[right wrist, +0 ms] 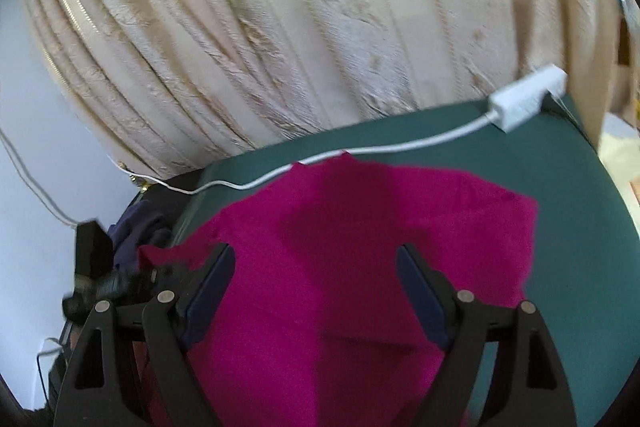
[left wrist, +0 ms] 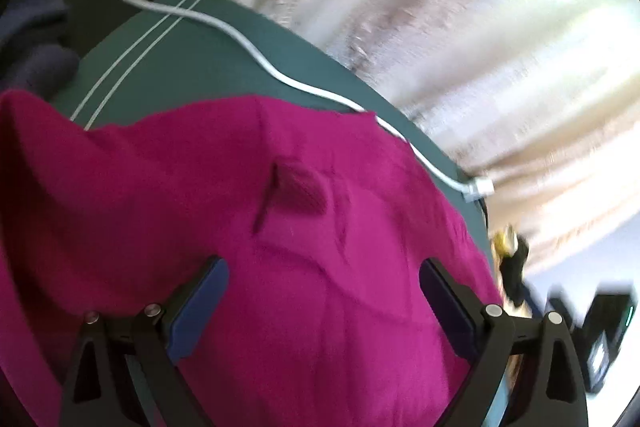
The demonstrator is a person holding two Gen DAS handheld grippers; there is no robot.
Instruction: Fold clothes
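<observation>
A magenta knit garment (left wrist: 248,227) lies spread on a dark green table (left wrist: 208,59). It has a small raised fold near its middle. My left gripper (left wrist: 324,273) is open above the garment, its blue-padded fingers wide apart with nothing between them. In the right wrist view the same garment (right wrist: 360,227) lies on the green table (right wrist: 580,227), one edge towards the right. My right gripper (right wrist: 316,263) is also open above it and holds nothing.
A white cable (left wrist: 248,43) runs along the table's far edge to a white adapter (right wrist: 528,97). Cream curtains (right wrist: 300,27) hang behind the table. Dark blue clothes (left wrist: 36,63) lie at the left end. A black device (left wrist: 608,331) sits off the table's right side.
</observation>
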